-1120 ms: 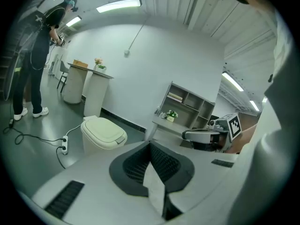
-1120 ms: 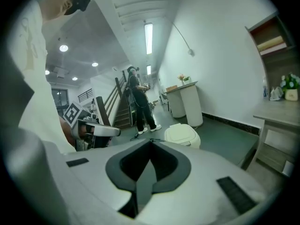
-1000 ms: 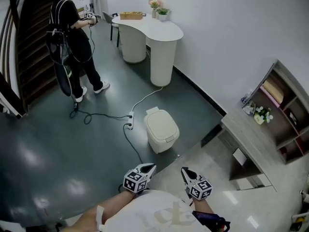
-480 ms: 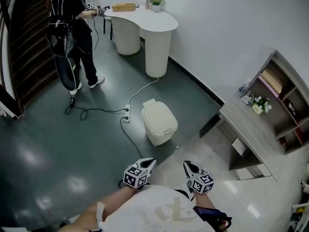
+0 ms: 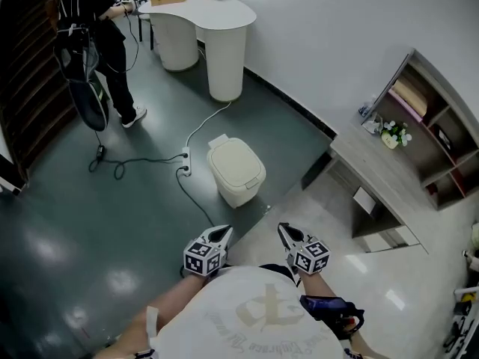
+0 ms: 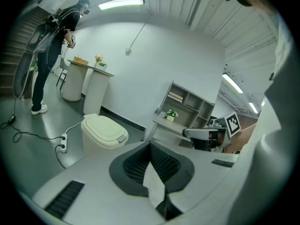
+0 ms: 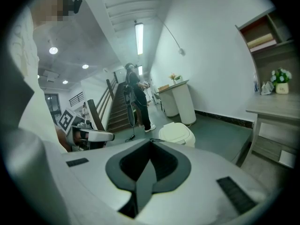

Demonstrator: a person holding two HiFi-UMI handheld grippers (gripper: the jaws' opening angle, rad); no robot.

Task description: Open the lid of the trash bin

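Note:
The cream trash bin [image 5: 236, 172] stands on the dark floor with its lid down, a short way ahead of me. Both grippers are held close to my body, well short of the bin. My left gripper [image 5: 223, 233] points toward it, jaws pressed together with nothing between them. My right gripper [image 5: 284, 231] sits beside it, likewise shut and empty. The bin [image 6: 104, 131] shows left of centre in the left gripper view, beyond the left gripper [image 6: 150, 143]. In the right gripper view the bin [image 7: 177, 132] lies just past the right gripper [image 7: 151, 142].
A power strip with a cable [image 5: 185, 160] lies on the floor left of the bin. A person [image 5: 90, 36] stands at the far left by a white counter [image 5: 213, 22]. A low wooden bench [image 5: 374, 174] and shelving [image 5: 426, 126] line the right wall.
The bin has drawn closer and shifted up and left in the head view as I moved forward. Both grippers stay shut near my body.

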